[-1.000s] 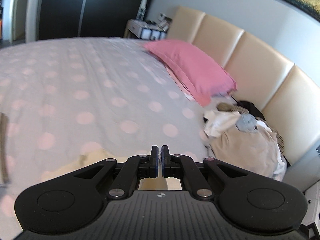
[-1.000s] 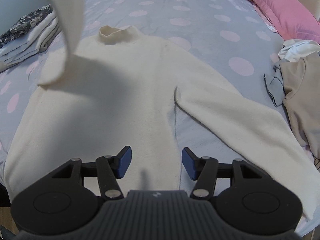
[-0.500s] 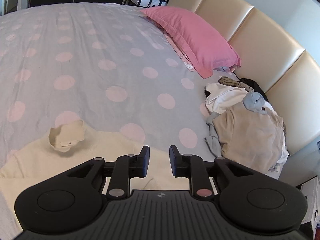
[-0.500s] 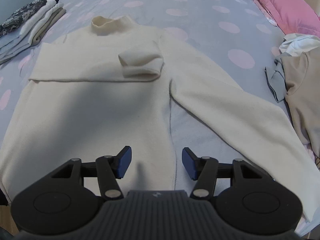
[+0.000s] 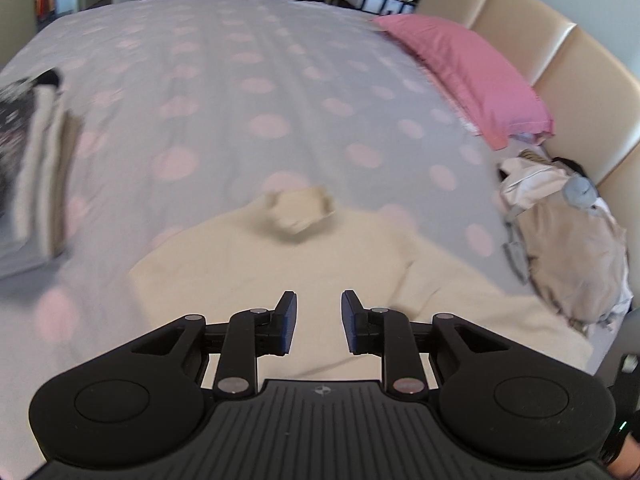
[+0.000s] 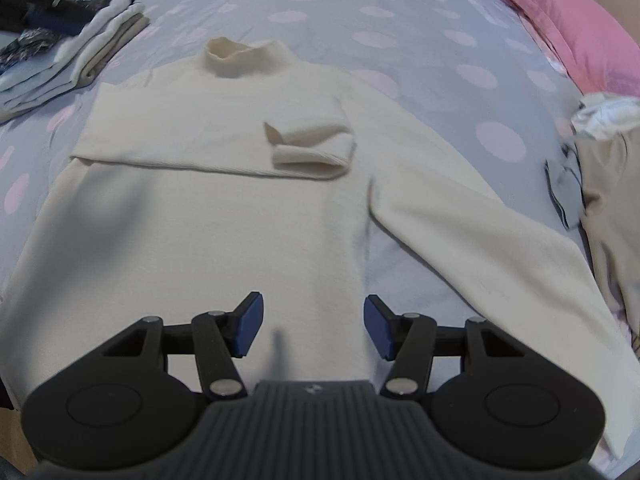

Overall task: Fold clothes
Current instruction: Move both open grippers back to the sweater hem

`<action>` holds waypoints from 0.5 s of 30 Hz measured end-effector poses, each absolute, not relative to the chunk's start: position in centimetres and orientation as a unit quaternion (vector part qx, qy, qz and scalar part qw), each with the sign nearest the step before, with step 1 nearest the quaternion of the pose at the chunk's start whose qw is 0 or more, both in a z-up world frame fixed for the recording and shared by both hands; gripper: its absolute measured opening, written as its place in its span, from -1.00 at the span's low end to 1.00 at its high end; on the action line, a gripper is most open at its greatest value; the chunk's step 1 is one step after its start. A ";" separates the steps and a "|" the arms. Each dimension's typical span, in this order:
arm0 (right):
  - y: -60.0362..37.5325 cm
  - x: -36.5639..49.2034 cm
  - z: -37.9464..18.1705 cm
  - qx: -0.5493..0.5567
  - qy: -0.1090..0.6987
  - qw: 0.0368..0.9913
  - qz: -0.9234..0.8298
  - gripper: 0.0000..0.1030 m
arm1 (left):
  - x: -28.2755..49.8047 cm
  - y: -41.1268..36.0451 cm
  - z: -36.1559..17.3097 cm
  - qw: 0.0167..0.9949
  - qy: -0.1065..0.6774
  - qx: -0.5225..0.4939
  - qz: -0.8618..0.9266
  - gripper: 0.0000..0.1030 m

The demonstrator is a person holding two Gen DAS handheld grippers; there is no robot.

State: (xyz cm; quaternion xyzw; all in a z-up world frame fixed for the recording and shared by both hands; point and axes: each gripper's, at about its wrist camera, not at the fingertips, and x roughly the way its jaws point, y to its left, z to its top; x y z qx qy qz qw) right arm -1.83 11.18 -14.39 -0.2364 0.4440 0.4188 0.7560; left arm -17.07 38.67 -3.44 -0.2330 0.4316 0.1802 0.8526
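- A cream sweater is lying flat, front up, on the bedspread, which is grey with pink dots, its high collar pointing away from the right camera.
- One sleeve is lying folded across the chest, with its cuff curling open near the middle.
- The other sleeve is stretching out straight toward the right edge of the bed.
- The right gripper is hovering over the lower part of the sweater with its jaws wide apart, gripping nothing.
- The left gripper is hanging above the sweater's upper part, its jaws standing apart and empty; this view is blurring the collar.
- A stack of folded clothes is sitting on the bed to the left of the sweater, near but not touching it.
- A loose pile of clothes is lying to the right, beside the headboard.
- A pink pillow is resting against the headboard beyond that pile.
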 end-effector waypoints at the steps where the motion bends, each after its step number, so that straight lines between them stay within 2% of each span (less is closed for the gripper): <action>1: 11.4 -2.1 -14.3 -0.239 0.440 0.756 0.421 0.15 | -18.1 38.9 -3.6 0.850 0.433 -0.234 0.187 -0.59; 9: 11.1 -5.0 -13.7 -0.253 0.366 0.779 0.442 0.14 | -24.7 39.8 -5.0 0.835 0.440 -0.218 0.247 -0.59; 15: 10.1 -4.8 -13.5 -0.265 0.381 0.772 0.435 0.15 | -27.7 40.6 -5.6 0.834 0.430 -0.221 0.267 -0.59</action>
